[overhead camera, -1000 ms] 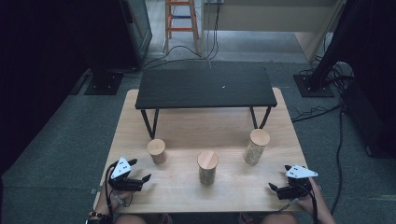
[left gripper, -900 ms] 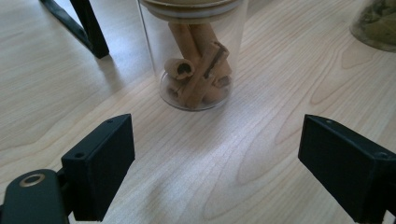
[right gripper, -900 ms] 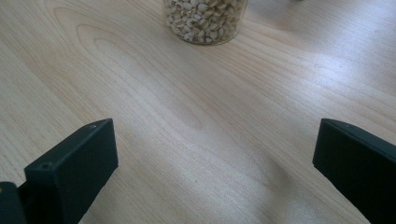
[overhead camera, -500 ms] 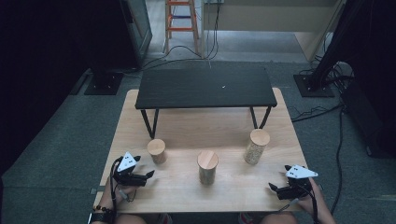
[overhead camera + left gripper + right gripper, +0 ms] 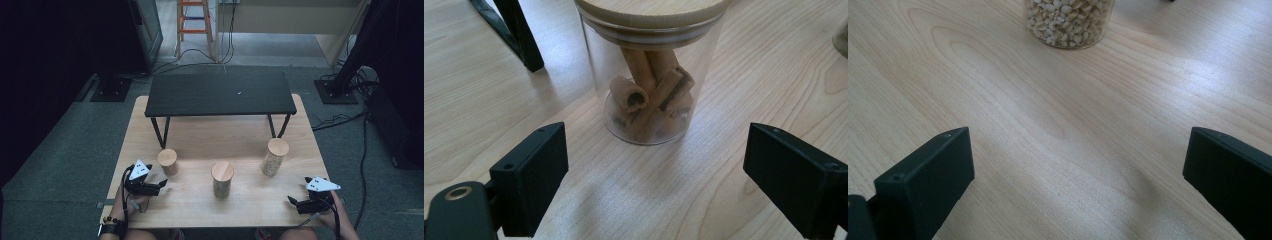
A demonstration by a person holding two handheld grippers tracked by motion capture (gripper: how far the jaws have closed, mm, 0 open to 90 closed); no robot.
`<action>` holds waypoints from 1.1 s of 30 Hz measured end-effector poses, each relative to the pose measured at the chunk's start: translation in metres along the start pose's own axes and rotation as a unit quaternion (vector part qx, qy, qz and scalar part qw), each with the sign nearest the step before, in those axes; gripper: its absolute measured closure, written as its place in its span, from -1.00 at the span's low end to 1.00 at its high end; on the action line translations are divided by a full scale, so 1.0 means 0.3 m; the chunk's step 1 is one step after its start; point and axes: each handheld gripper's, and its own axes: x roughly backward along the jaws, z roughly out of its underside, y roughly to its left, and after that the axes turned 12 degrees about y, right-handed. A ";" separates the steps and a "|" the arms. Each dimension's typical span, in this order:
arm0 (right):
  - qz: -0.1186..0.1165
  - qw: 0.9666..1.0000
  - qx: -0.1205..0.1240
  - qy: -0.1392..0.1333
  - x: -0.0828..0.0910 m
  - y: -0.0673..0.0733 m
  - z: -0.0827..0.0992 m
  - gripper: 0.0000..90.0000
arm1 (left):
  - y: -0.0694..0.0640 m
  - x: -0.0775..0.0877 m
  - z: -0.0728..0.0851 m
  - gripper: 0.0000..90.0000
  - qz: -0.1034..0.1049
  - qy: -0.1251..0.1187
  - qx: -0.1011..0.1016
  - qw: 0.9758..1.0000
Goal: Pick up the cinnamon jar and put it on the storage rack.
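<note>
Dim, underexposed high view; dark surroundings, soft detail. Brighter, even light in both gripper views; pale sheen on wooden table (image 5: 1148,85). Soft shadow beside glass jar (image 5: 651,75). Near black jaws slightly out of focus.

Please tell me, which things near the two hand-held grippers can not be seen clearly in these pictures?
- Middle jar: high view, too small and dim to tell its contents.
- Jar of pale kernels: right gripper view, the top edge cuts off its lid and upper part.
- Cinnamon jar: left gripper view, lid top cut off by the edge.
- Black stand: its top hides the table beneath it.
</note>
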 end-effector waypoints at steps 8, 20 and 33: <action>0.000 1.000 0.000 0.002 0.000 0.001 -0.002 -1.00 | -0.006 -0.012 -0.013 -0.76 -0.008 0.000 -0.004 1.000; 0.001 1.000 0.001 0.002 0.000 0.002 -0.003 -1.00 | -0.008 -0.039 -0.041 -0.76 -0.014 -0.001 -0.005 1.000; 0.002 1.000 0.002 0.003 0.000 0.003 -0.003 -1.00 | 0.010 -0.062 -0.062 -0.76 -0.012 -0.005 -0.001 1.000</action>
